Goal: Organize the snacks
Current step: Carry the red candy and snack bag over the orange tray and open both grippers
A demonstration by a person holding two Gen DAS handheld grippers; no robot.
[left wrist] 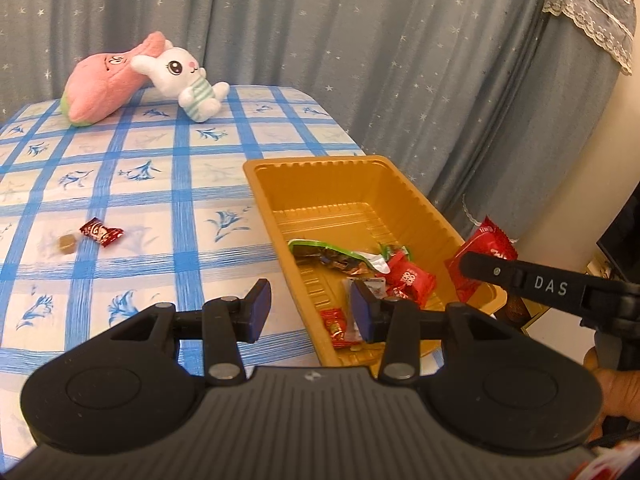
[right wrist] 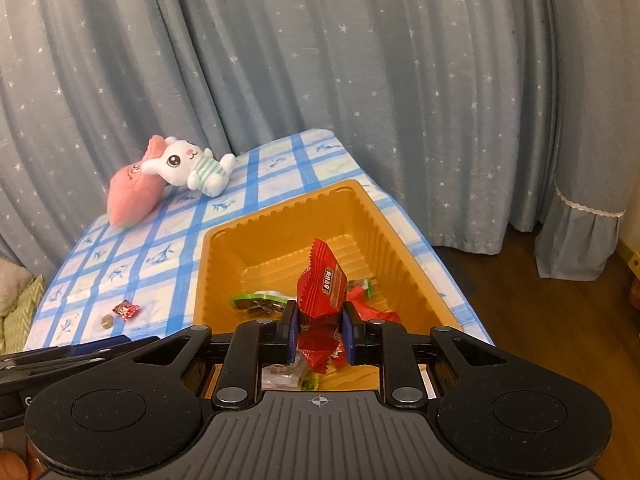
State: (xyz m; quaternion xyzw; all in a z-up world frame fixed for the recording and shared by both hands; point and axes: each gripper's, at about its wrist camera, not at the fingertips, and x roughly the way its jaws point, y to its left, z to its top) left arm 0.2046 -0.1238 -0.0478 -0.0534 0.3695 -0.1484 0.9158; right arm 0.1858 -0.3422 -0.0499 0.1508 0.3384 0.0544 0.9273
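Observation:
A gold plastic tray [left wrist: 416, 208] [right wrist: 224, 240] sits on the blue-checked tablecloth and holds several wrapped snacks, among them a green-edged wrapper [left wrist: 332, 254] [right wrist: 260, 300] and red candies [left wrist: 410, 278]. My right gripper [right wrist: 318, 334] is shut on a red snack packet [right wrist: 322, 280] [left wrist: 486, 250] and holds it upright over the tray's near end. My left gripper [left wrist: 312, 310] is open and empty, straddling the tray's near left wall. A small red candy [left wrist: 101, 232] [right wrist: 127, 310] and a brown cube sweet [left wrist: 67, 243] [right wrist: 106, 321] lie on the cloth left of the tray.
A pink plush [left wrist: 102, 82] [right wrist: 132, 192] and a white rabbit plush [left wrist: 188, 80] [right wrist: 192, 166] lie at the table's far edge. Grey star-print curtains hang behind. The table's right edge runs just past the tray, with wooden floor [right wrist: 540, 300] beyond.

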